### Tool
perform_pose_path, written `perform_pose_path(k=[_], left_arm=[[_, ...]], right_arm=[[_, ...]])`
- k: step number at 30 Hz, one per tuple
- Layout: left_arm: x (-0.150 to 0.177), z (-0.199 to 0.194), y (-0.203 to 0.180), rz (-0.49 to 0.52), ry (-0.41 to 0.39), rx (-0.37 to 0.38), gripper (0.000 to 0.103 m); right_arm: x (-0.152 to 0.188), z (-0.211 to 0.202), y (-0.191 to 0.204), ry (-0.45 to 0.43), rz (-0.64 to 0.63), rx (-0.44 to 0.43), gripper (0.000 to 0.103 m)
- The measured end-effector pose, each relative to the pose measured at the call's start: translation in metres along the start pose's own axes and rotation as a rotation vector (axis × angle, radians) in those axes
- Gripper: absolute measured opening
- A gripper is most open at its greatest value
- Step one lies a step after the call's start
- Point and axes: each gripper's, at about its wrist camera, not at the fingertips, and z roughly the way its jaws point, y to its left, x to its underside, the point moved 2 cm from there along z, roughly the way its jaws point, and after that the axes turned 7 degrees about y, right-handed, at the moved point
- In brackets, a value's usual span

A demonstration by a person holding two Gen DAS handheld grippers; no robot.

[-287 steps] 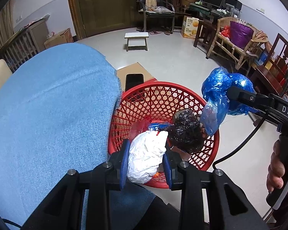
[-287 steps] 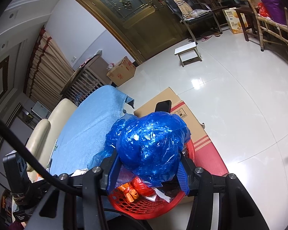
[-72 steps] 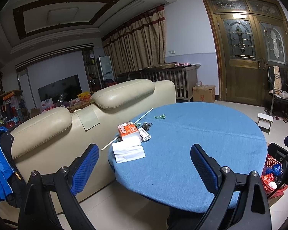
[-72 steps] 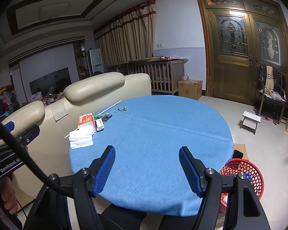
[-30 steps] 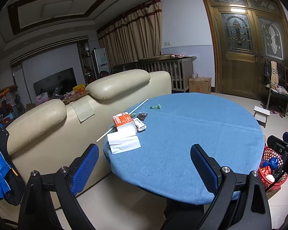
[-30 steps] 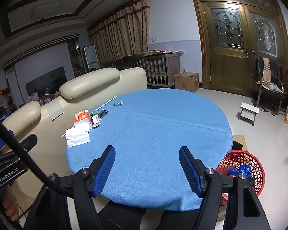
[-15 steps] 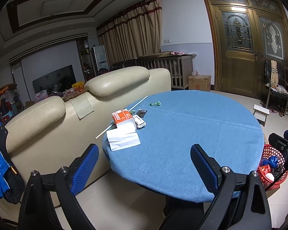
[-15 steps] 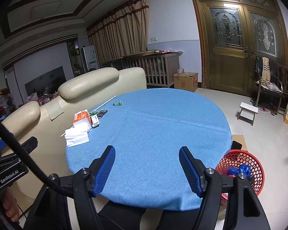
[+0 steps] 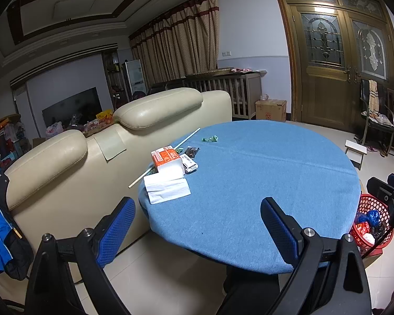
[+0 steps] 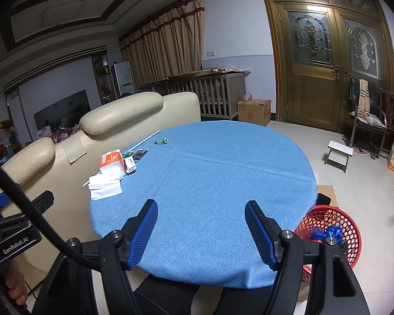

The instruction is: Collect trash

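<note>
Both the left gripper (image 9: 197,225) and right gripper (image 10: 201,229) were spread wide, holding nothing. Bagged trash (image 10: 328,232) lay in the red basket (image 10: 349,225) at lower right (apparently collected); a green wrapper (image 10: 161,141) remained on the table (image 10: 223,178), left of centre.

A round worktop (image 9: 262,183) under a blue cloth carries a cluster near its sofa-side edge: an orange-and-white tissue pack (image 9: 167,160) with loose white tissues (image 9: 168,190) just in front, a long thin white stick (image 9: 165,156) behind, small dark packets (image 9: 190,155) beside it, and a green wrapper (image 9: 209,138) farther along. On the tiled floor (image 10: 336,173) beside the worktop stands a red mesh basket (image 10: 331,216) holding trash.
</note>
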Motion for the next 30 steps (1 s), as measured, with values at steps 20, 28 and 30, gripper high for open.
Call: perform_pose_path(k=[20, 28, 30], left_arm=[[0.003, 0.0058, 0.0057, -0.011, 0.013, -0.004, 0.096], [0.0031, 0.0068, 0.0083, -0.016, 0.015, -0.005, 0.096], [0.0032, 0.007, 0.009, -0.016, 0.015, -0.005, 0.096]], right_arm=[[0.0029, 0.0, 0.0007, -0.002, -0.006, 0.002, 0.072], [0.0027, 0.0002, 0.0027, 0.002, -0.012, 0.003, 0.072], [0.0019, 0.0004, 0.0037, 0.003, -0.014, 0.002, 0.072]])
